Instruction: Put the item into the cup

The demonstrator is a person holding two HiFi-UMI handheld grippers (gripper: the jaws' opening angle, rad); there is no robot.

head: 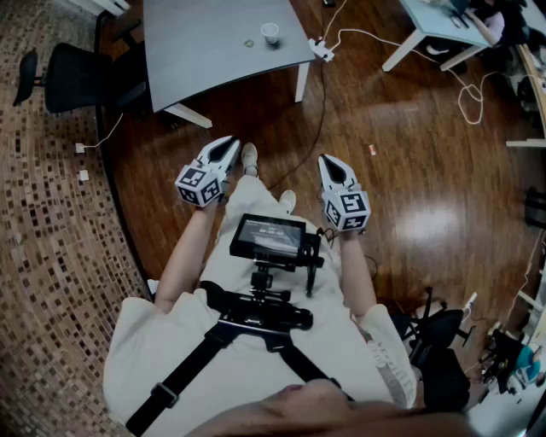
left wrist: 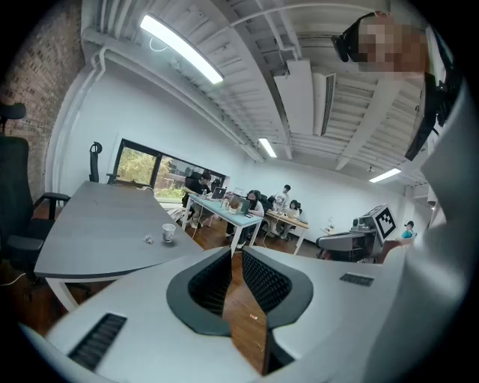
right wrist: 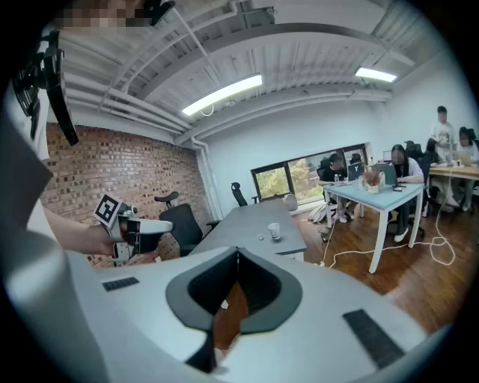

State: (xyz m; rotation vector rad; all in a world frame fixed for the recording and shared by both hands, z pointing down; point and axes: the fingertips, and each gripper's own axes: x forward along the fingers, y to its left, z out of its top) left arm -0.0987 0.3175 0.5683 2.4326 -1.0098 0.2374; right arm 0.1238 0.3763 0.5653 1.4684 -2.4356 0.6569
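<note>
A white cup [head: 270, 32] stands near the far edge of the grey table [head: 205, 60], with a small pale item [head: 248, 43] lying just left of it. Both gripper views show the cup [left wrist: 169, 233] [right wrist: 275, 231] and the item [left wrist: 150, 239] [right wrist: 262, 238] far ahead. My left gripper [head: 227, 145] [left wrist: 236, 258] hangs over the wooden floor short of the table, jaws a narrow slit apart and empty. My right gripper [head: 329, 162] [right wrist: 238, 254] is level with it to the right, shut on nothing.
A black office chair [head: 72, 77] stands left of the table. A power strip [head: 322, 49] and cables lie on the floor at the table's right corner. A second, light table [head: 444, 21] is at the far right. People sit at desks [left wrist: 247, 209] beyond.
</note>
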